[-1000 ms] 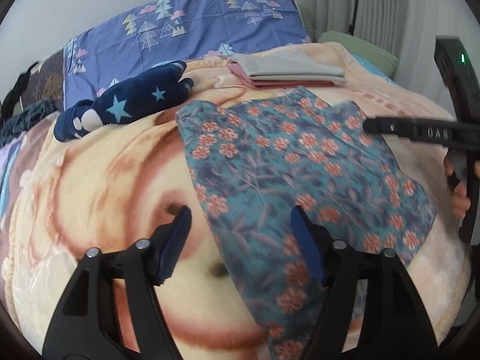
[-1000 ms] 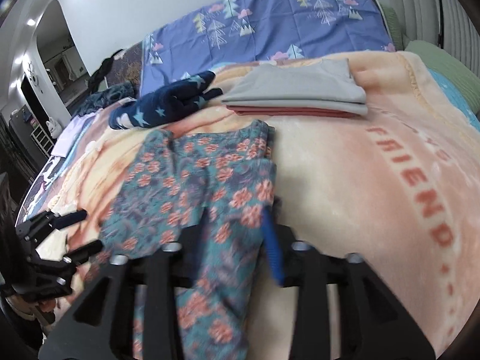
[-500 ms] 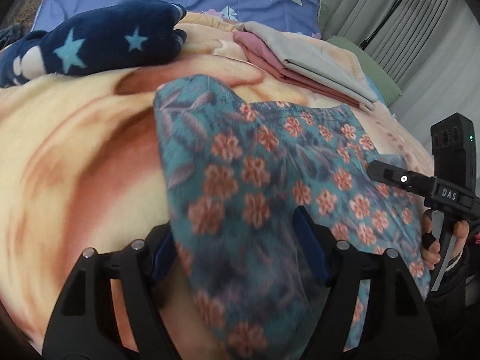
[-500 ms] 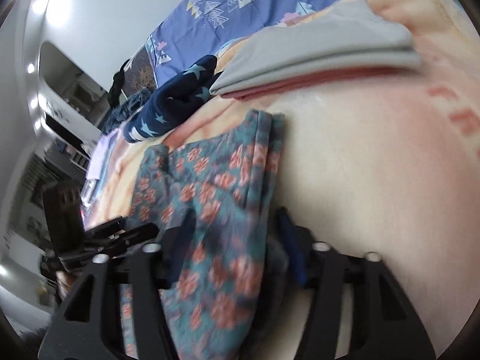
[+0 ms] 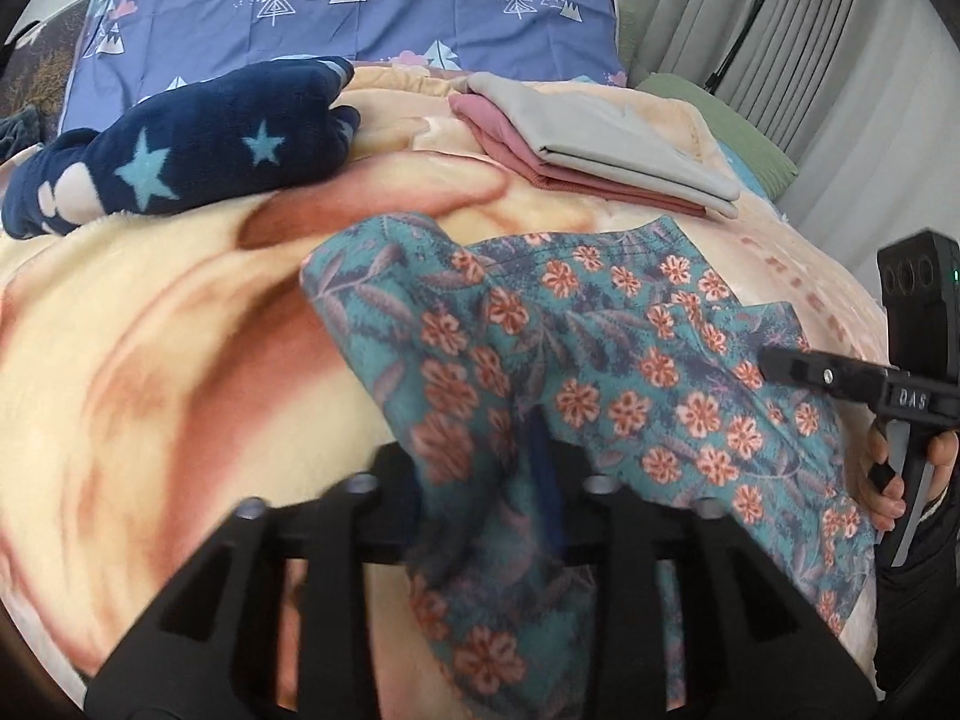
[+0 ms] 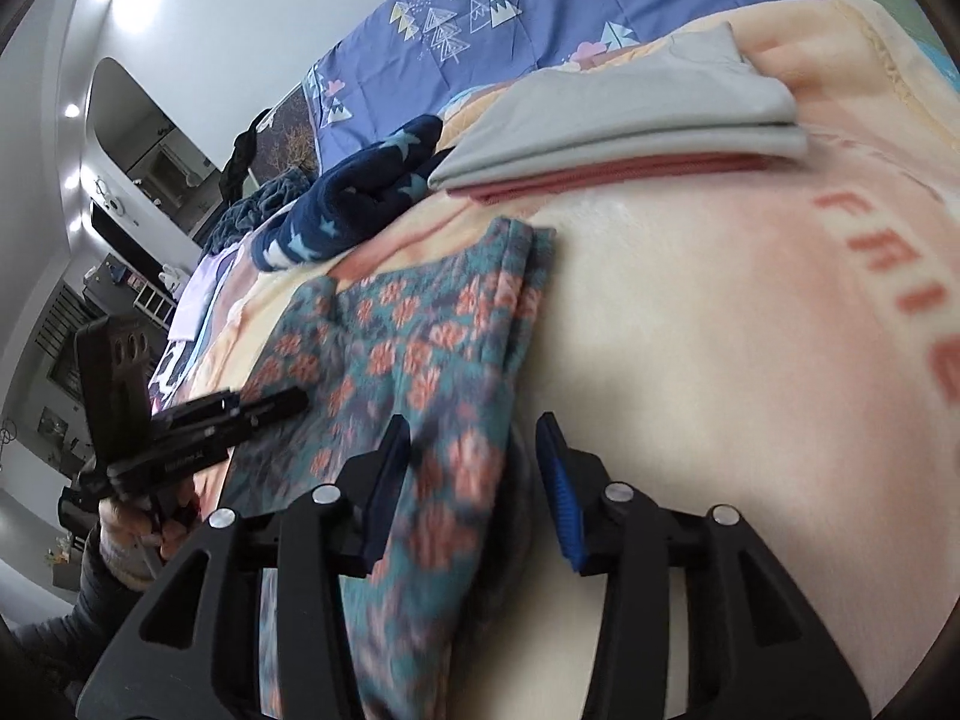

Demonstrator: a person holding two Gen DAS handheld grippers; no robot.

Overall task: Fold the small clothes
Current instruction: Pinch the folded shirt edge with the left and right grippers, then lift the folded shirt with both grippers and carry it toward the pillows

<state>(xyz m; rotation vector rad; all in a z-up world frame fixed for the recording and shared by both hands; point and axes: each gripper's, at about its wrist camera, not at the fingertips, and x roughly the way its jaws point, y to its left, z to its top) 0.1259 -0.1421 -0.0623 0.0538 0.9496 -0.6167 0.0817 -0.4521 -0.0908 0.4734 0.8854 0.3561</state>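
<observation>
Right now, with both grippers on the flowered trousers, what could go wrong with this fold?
The left gripper has just been closing on a bunched ridge of the flowered trousers, so a crease may get folded in. The right gripper shows a gap beside the cloth, so that edge might slip out when lifted.

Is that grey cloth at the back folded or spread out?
Folded. The grey cloth shows stacked layered edges and lies in a neat pile on a pink cloth.

Around the floral garment [image 5: 600, 372], bare blanket [image 5: 150, 360] lies open on its left and, in the right wrist view, on its right. Beyond it, a navy star-print bundle [image 5: 198, 144] and a folded grey-and-pink stack [image 5: 600, 138] block the far side, with a bare gap between them.
</observation>
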